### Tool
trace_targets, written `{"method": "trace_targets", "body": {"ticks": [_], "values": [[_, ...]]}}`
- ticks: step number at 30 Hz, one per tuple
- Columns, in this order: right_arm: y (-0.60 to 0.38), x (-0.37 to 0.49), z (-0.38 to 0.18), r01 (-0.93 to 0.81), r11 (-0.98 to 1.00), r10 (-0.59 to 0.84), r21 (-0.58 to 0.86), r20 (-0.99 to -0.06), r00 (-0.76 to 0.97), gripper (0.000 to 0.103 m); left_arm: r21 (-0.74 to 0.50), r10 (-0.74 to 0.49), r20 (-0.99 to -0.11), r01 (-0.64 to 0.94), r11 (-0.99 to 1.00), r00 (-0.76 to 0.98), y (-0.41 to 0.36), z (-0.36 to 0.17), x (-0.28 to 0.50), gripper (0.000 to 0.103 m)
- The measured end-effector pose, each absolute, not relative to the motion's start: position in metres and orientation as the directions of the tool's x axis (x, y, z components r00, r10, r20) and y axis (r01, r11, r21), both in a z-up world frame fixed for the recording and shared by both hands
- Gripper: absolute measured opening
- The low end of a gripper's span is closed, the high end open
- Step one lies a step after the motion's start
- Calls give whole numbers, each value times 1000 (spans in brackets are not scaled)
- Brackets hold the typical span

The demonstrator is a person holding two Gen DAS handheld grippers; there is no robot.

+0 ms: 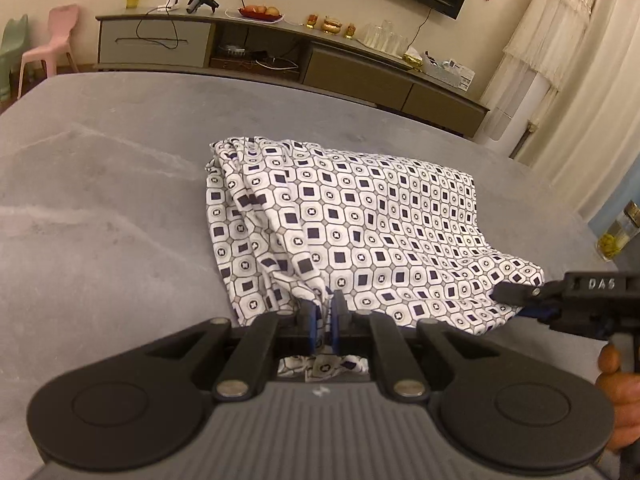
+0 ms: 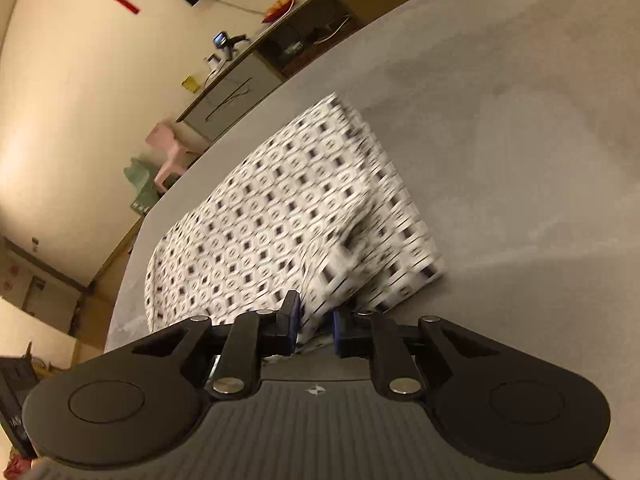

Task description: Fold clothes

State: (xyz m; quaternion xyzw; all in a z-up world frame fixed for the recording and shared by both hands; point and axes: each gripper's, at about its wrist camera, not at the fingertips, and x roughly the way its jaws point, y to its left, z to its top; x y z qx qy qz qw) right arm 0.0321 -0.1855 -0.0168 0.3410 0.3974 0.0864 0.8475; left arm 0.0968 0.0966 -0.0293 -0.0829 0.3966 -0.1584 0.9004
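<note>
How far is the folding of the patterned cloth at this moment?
Done: the cloth already lies doubled on the grey surface, a top layer laid over a lower one. In hand: the left gripper pinches a bunched edge at the near side; the right gripper stands slightly apart at the other near corner, cloth between its jaws. Left: the left side is bunched, so smoothing and probably another fold remain.

Both wrist views look down, close, sharing the patterned cloth (image 1: 360, 216).

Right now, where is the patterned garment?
The patterned garment lies mid-bed on the grey cover, its near edge pinched by the left gripper.
</note>
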Motion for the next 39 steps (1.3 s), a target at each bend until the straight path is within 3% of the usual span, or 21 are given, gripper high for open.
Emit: {"method": "trace_targets", "body": {"ticks": [3, 4, 6, 8, 9, 10, 12, 13, 14, 16, 19, 24, 26, 27, 28, 30, 32, 34, 37, 39], "values": [[-197, 37, -20, 167, 676, 460, 718, -587, 666, 25, -310, -372, -681, 212, 927, 631, 99, -28, 99, 8], [-200, 40, -22, 178, 639, 486, 748, -572, 660, 37, -329, -382, -681, 205, 922, 625, 101, -29, 101, 8], [-199, 48, -22, 180, 616, 511, 767, -563, 649, 45, -371, -408, -672, 195, 908, 618, 107, -29, 103, 8], [-196, 54, -19, 171, 632, 511, 756, -573, 641, 39, -388, -421, -642, 202, 899, 641, 110, -24, 106, 7], [-190, 56, -13, 147, 678, 486, 720, -590, 644, 15, -386, -421, -618, 211, 898, 664, 111, -19, 106, 6], [-184, 58, -4, 111, 722, 462, 683, -595, 657, 8, -357, -409, -568, 234, 904, 714, 112, -8, 101, 6], [-168, 52, 24, -32, 798, 424, 602, -522, 740, 8, -311, -402, -472, 279, 909, 785, 116, 13, 91, 6], [-158, 43, 40, -122, 840, 405, 529, -462, 789, 8, -313, -404, -488, 278, 908, 774, 118, 11, 94, 7], [-152, 38, 46, -155, 864, 391, 479, -446, 805, 8, -335, -409, -540, 258, 906, 735, 120, 1, 101, 7], [-150, 48, 26, -84, 875, 377, 477, -562, 736, 8, -358, -399, -649, 203, 911, 648, 118, -28, 115, 8], [-151, 51, -6, -1, 876, 360, 483, -652, 668, 8, -323, -375, -668, 204, 924, 643, 112, -33, 115, 9], [-152, 47, -7, 25, 869, 350, 495, -649, 676, 9, -346, -371, -677, 170, 923, 636, 116, -34, 117, 15], [-159, 46, 0, 62, 886, 297, 459, -666, 685, 21, -353, -365, -682, 152, 923, 633, 120, -27, 116, 20], [-163, 45, 4, 89, 898, 256, 432, -675, 692, 37, -352, -360, -682, 145, 925, 637, 123, -22, 114, 22], [-167, 43, 9, 111, 910, 211, 400, -676, 706, 45, -329, -342, -673, 148, 932, 656, 126, -14, 109, 27], [-169, 37, 25, 128, 935, 126, 331, -648, 751, 46, -239, -262, -639, 136, 961, 724, 129, 3, 98, 29], [-162, 35, 44, 65, 958, 123, 281, -600, 791, 46, -174, -208, -579, 130, 976, 788, 127, 16, 90, 29], [-137, 52, 51, -67, 977, 178, 202, -599, 781, 46, -196, -287, -552, 213, 957, 783, 117, 17, 94, 28], [-98, 86, 51, -256, 963, 250, 85, -642, 724, 43, -162, -309, -621, 268, 950, 721, 97, -6, 109, 23], [-87, 122, 35, -265, 964, 209, 29, -701, 682, 43, -116, -286, -672, 285, 951, 683, 85, -24, 118, 20]]}}
